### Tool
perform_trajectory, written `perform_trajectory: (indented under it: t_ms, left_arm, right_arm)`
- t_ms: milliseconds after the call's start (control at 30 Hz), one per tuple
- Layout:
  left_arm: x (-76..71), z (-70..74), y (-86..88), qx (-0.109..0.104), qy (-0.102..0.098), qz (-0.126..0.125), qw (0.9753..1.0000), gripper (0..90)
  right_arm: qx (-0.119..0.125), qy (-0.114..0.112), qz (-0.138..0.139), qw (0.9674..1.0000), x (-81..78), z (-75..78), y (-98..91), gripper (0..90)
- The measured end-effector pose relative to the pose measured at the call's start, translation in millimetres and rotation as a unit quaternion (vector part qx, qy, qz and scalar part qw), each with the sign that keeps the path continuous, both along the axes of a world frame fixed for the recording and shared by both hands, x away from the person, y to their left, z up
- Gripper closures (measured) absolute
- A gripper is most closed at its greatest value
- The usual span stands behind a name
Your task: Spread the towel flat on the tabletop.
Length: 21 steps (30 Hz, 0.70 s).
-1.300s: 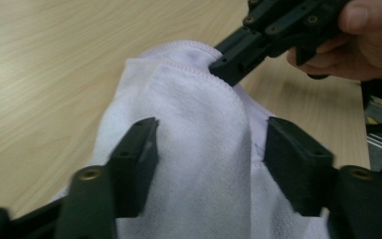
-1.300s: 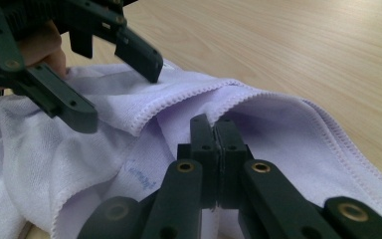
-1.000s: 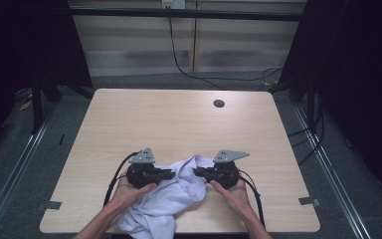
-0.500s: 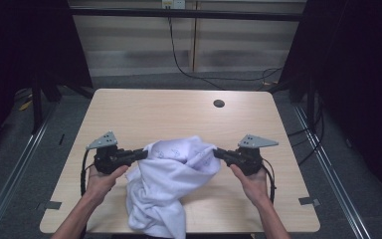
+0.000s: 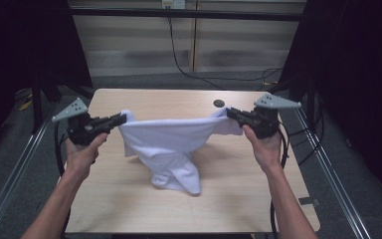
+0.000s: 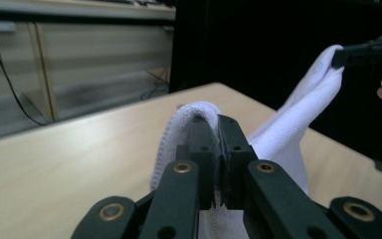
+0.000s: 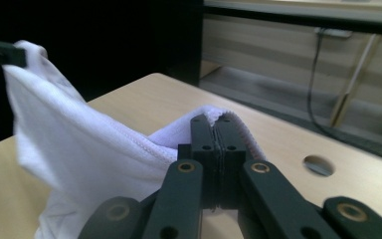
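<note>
A white cloth hangs stretched between the two grippers above the wooden table, and its lower folds rest on the tabletop. My left gripper is shut on the cloth's left corner, and my right gripper is shut on its right corner. In the left gripper view the jaws pinch a hemmed edge of the cloth, with the other gripper far right. The right gripper view has the jaws closed on a stitched edge of the cloth.
A round cable hole sits near the table's far edge. Black frame posts and metal rails run along both sides of the table. Cables trail on the floor behind.
Both grippers have lifted and moved apart, left going left and right going right. The cloth went from a bunched heap to a stretched span hanging between them.
</note>
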<state>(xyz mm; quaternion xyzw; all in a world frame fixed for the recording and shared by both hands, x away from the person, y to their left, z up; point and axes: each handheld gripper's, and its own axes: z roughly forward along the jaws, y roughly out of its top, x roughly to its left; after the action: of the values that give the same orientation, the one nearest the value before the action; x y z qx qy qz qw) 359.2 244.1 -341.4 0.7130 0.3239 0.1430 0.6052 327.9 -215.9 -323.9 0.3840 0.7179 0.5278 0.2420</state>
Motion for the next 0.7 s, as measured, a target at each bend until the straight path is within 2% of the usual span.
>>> perform_trajectory:
  t_ms: [33,67,100,133,167,200,267,300,333,367,400,433,467,500,533,567,600,633,667,700]
  left_arm:
    - [0.0,0.0,0.0,0.0,0.0,0.0,1.0,87.1]
    - [4.0,7.4,-1.3,0.004,-0.007,0.011,0.9999,87.1]
    - [11.4,17.8,-1.6,0.0,-0.014,0.019,0.9997,87.3]
    - [16.1,24.2,-1.0,-0.005,-0.015,0.025,0.9996,87.2]
    - [16.1,24.2,-1.0,-0.005,-0.015,0.025,0.9996,87.3]
    - [24.1,38.2,-0.3,-0.012,-0.023,0.035,0.999,87.3]
    - [28.5,54.0,-2.2,-0.013,-0.037,0.044,0.9983,87.3]
    - [29.3,62.6,-2.2,-0.019,-0.045,0.045,0.9978,87.4]
    - [29.3,62.6,-2.2,-0.019,-0.045,0.045,0.9978,87.4]
    - [27.2,78.6,-3.6,-0.02,-0.065,0.046,0.9966,87.4]
    - [24.5,85.2,-4.0,-0.02,-0.077,0.044,0.9958,87.4]
    - [24.5,85.2,-4.0,-0.02,-0.077,0.044,0.9958,87.4]
    - [16.7,90.2,-5.7,-0.013,-0.091,0.04,0.995,87.4]
    - [11.6,87.9,-6.3,-0.004,-0.097,0.038,0.9945,87.3]
    - [7.7,81.8,-7.5,-0.004,-0.095,0.032,0.995,87.3]
    - [4.1,73.0,-8.1,0.007,-0.09,0.03,0.9954,87.3]
    - [4.1,73.0,-8.1,0.007,-0.09,0.03,0.9954,87.3]
    - [0.1,58.1,-7.9,0.013,-0.08,0.026,0.9964,87.3]
    - [-4.7,33.3,-6.6,0.017,-0.059,0.018,0.9979,87.3]
    - [-8.3,18.2,-5.4,0.016,-0.048,0.013,0.9987,87.3]
  right_arm:
    - [0.0,0.0,0.0,1.0,0.0,0.0,0.0,89.0]
    - [-0.002,-0.002,-0.005,1.0,5.7,7.5,1.5,89.0]
    - [-0.001,-0.015,-0.015,0.9998,17.5,24.6,2.8,89.0]
    - [0.0,-0.018,-0.016,0.9997,21.4,30.6,2.9,89.0]
    - [-0.002,-0.023,-0.019,0.9995,26.4,39.4,3.2,89.1]
    - [0.0,-0.028,-0.023,0.9993,32.4,50.5,4.2,89.1]
    - [0.012,-0.039,-0.031,0.9987,39.2,67.0,5.2,89.1]
    - [0.012,-0.047,-0.035,0.9982,43.1,76.8,6.1,89.1]
    - [0.012,-0.047,-0.035,0.9982,43.1,76.8,6.1,89.1]
    - [0.017,-0.066,-0.042,0.9968,48.1,99.0,5.7,89.1]
    - [0.024,-0.075,-0.04,0.9961,48.0,105.5,4.8,89.1]
    - [0.032,-0.087,-0.039,0.995,47.0,112.7,4.0,89.1]
    - [0.035,-0.096,-0.041,0.9939,44.6,116.9,2.9,89.1]
    - [0.038,-0.1,-0.039,0.9935,41.2,117.1,2.2,89.1]
    - [0.038,-0.103,-0.038,0.9932,37.0,113.2,1.9,89.1]
    - [0.034,-0.099,-0.038,0.9938,32.0,105.9,2.1,89.1]
    - [0.024,-0.092,-0.034,0.9949,26.8,95.6,1.9,89.1]
    - [0.02,-0.078,-0.031,0.9963,19.9,77.5,0.8,89.1]
    - [0.015,-0.065,-0.027,0.9974,14.2,60.6,-0.8,89.1]
    - [0.019,-0.054,-0.025,0.998,9.3,46.7,-2.2,89.1]
